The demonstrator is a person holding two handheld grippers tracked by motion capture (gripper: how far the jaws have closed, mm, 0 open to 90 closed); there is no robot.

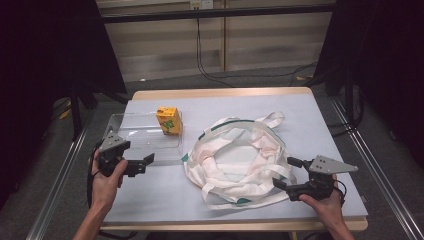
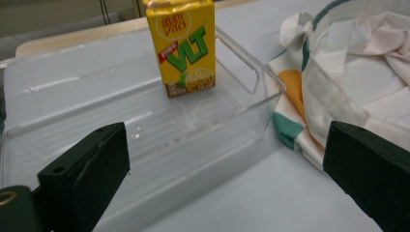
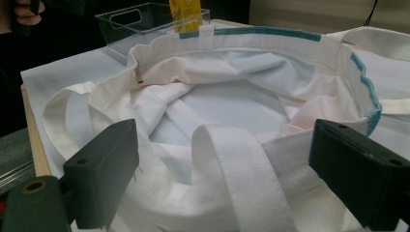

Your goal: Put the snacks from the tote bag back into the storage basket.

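A yellow drink carton [image 1: 168,120] [image 2: 184,46] stands upright in the far right corner of a clear plastic tray [image 1: 135,129] [image 2: 145,121]. A white cloth bag [image 1: 237,159] [image 3: 227,116] with teal trim lies spread wide on the table's middle, its mouth gaping upward. My left gripper [image 1: 145,164] [image 2: 222,179] is open just short of the tray's near edge, with nothing between its jaws. My right gripper [image 1: 286,174] [image 3: 222,179] is open at the bag's near right rim, and a white strap [image 3: 241,179] lies between its jaws.
The grey table mat [image 1: 150,195] ends at a wooden edge [image 1: 225,226] near me. Metal rails [image 1: 60,175] run along both sides of the table. Cables [image 1: 210,70] lie on the floor beyond the far edge.
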